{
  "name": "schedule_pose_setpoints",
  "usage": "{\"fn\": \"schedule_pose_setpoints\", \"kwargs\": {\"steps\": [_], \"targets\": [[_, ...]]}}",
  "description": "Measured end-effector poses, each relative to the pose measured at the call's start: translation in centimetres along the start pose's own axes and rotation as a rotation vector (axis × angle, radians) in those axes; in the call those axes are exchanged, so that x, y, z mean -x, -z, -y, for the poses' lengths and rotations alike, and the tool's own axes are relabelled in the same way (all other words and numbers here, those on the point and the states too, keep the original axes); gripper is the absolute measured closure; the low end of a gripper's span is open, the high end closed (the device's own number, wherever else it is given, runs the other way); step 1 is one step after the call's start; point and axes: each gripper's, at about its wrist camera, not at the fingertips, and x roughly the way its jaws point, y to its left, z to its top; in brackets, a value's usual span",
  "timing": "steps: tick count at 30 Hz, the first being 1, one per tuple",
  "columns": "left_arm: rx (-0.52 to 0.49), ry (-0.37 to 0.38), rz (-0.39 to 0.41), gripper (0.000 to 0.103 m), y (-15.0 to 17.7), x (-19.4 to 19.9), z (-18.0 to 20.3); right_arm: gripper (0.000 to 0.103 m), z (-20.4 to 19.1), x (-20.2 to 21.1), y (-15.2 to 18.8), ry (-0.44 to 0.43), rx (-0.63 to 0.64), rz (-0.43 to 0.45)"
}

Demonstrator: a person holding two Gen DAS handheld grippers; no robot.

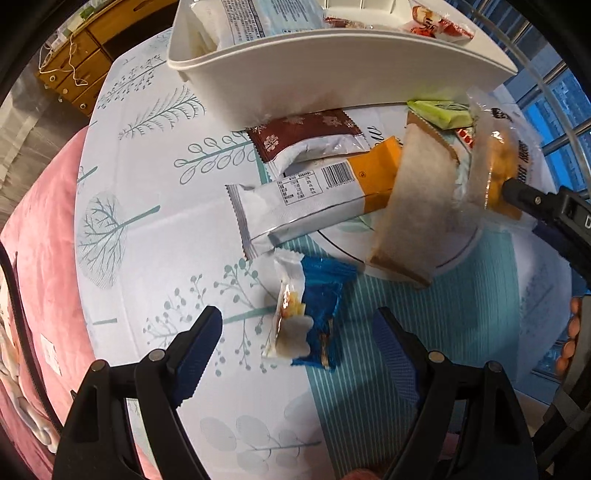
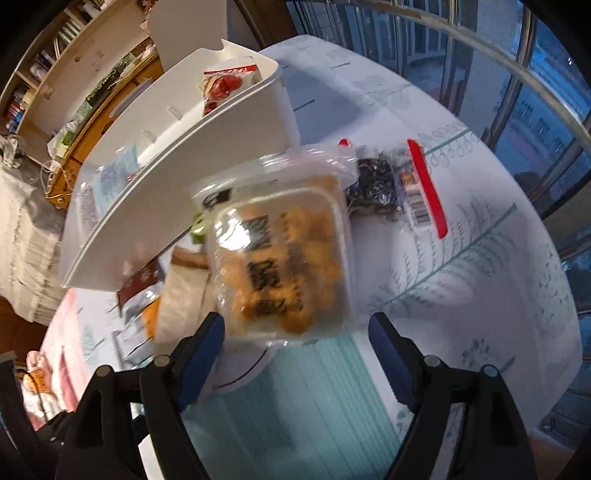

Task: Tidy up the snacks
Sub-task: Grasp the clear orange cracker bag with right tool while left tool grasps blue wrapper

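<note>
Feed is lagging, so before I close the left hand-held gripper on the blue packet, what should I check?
1. Left hand-held gripper open: ok.
2. Blue packet just ahead, between its fingers: ok.
3. Right hand-held gripper gripping clear pack of orange snacks: not ok, jaws wide.
4. Free slot in white bin: ok, bare stretch beside red packet.
5. Right view sharp: not ok, blurred.

A white organizer tray (image 1: 332,62) already holding red-wrapped sweets (image 1: 436,26) stands behind loose snacks on the table: a brown snowflake packet (image 1: 306,136), a white-orange bar (image 1: 314,206), a small blue packet (image 1: 317,314) and a clear pack of golden pieces (image 2: 280,258).
</note>
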Motion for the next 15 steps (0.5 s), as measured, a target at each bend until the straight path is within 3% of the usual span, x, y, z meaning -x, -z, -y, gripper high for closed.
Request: {"fn": "schedule_pose_setpoints", "kwargs": {"steps": [9, 15], "targets": [[0.000, -0.028, -0.022, 0.024, -0.2, -1.9, 1.0, 0.018, -1.3, -2.3, -1.1, -0.023, 0.069, -0.029], [0.017, -0.023, -0.014, 0.051, -0.4, -2.3, 0.1, 0.018, -2.2, -3.5, -1.9, 0.020, 0.112, -0.043]]}}
